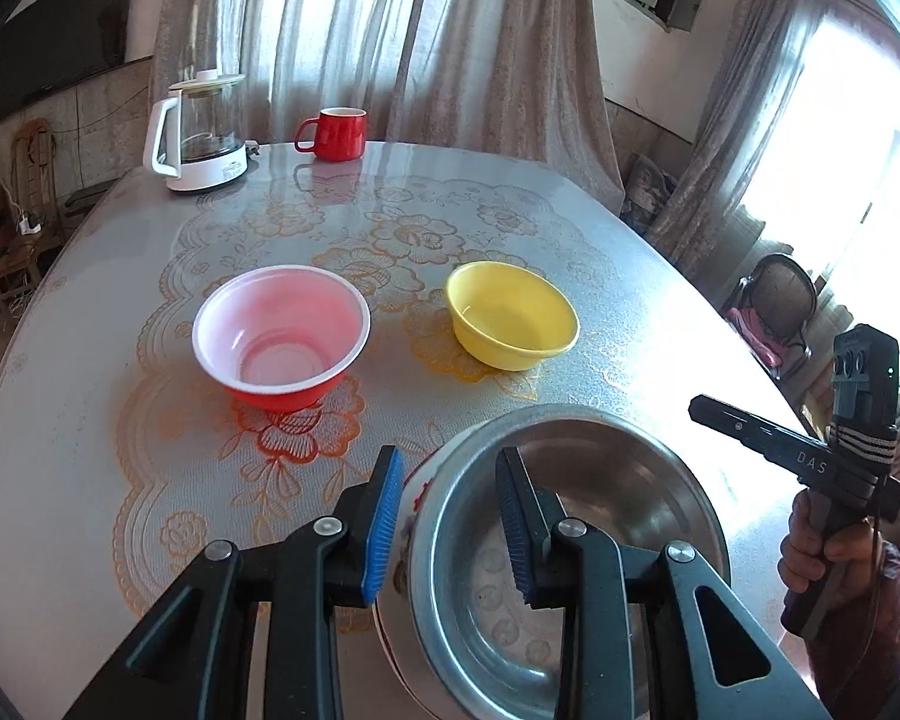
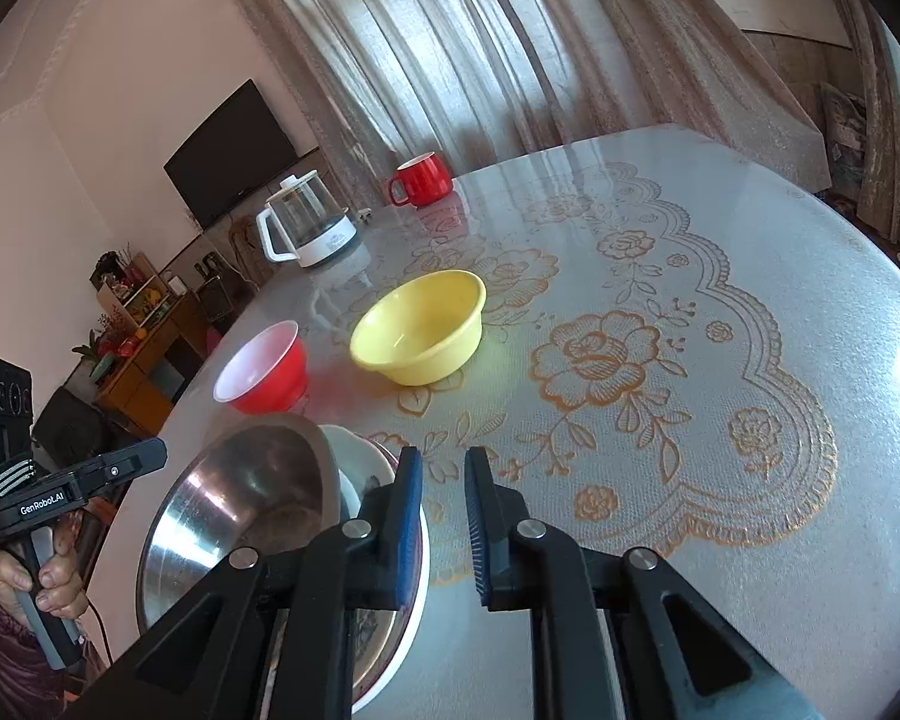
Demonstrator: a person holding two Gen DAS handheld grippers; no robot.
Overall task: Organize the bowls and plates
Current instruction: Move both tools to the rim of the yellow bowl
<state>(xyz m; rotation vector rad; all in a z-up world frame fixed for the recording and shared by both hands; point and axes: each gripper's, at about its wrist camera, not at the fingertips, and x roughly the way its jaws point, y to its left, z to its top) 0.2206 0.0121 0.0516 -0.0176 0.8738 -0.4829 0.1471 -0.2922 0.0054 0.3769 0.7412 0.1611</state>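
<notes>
A steel bowl (image 1: pixel 600 480) sits nested inside a white flowered bowl (image 1: pixel 413 510) at the near edge of the table. My left gripper (image 1: pixel 450 522) is shut on their rims, one blue pad outside the white bowl and the other inside the steel one. From the right wrist view the steel bowl (image 2: pixel 240 498) and white bowl (image 2: pixel 354 462) look tilted. My right gripper (image 2: pixel 444 519) hangs beside them with a narrow gap between its pads and only tablecloth showing through. A red bowl (image 1: pixel 282 330) and a yellow bowl (image 1: pixel 510 312) stand apart farther back.
The round table (image 1: pixel 90 420) has a glossy cloth with a floral print. A glass kettle (image 1: pixel 201 132) and a red mug (image 1: pixel 339 132) stand at its far edge. Curtains hang behind. A hand (image 1: pixel 810 546) holds the right gripper's handle past the table's right edge.
</notes>
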